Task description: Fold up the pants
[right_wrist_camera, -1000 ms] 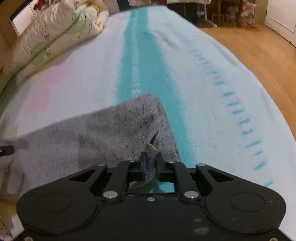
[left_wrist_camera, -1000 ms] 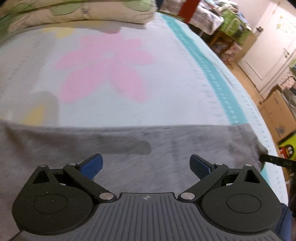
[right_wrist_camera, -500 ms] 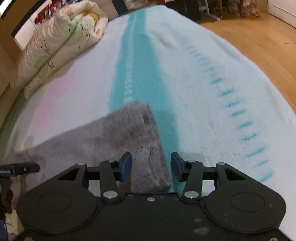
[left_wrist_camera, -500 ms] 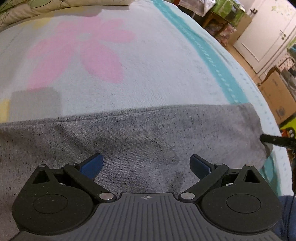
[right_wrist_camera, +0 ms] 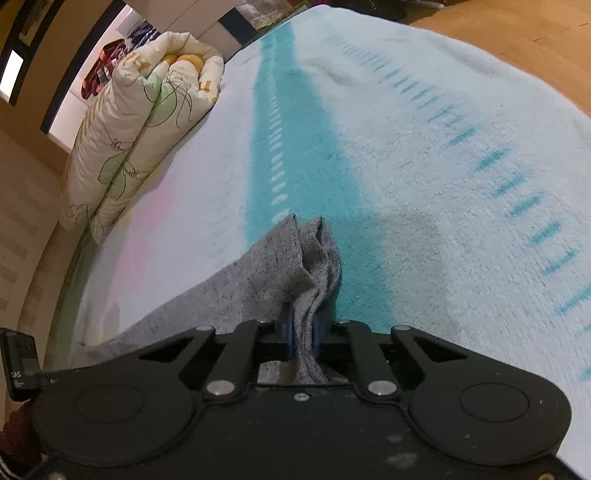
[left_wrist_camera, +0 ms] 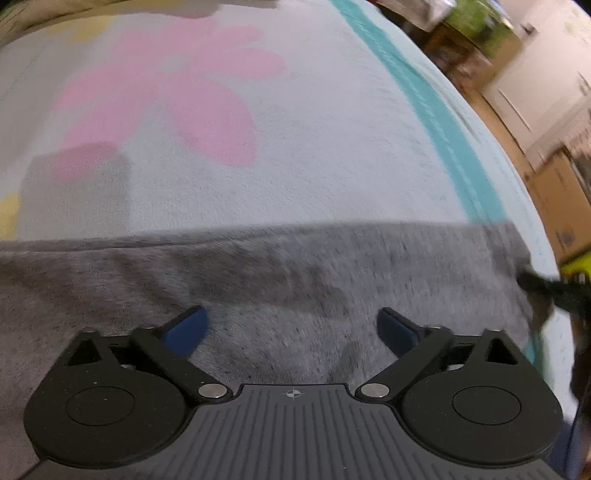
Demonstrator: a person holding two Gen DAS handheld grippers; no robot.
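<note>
The grey pants (left_wrist_camera: 280, 280) lie in a long band across the bed blanket (left_wrist_camera: 295, 155). My left gripper (left_wrist_camera: 291, 328) is open and empty, hovering just above the middle of the pants. My right gripper (right_wrist_camera: 302, 332) is shut on the end of the grey pants (right_wrist_camera: 314, 266), which bunches up between its blue pads and lifts off the blanket. The right gripper also shows in the left wrist view (left_wrist_camera: 546, 288) at the pants' right end.
A rolled floral quilt (right_wrist_camera: 144, 129) lies at the far side of the bed. The bed's right edge drops to a wooden floor (right_wrist_camera: 517, 33). Cardboard boxes (left_wrist_camera: 557, 206) and furniture stand beyond the bed.
My right gripper was shut on the pants' end, opened half a second ago, and has now shut on it again and lifted it. My left gripper stayed open over the pants.
</note>
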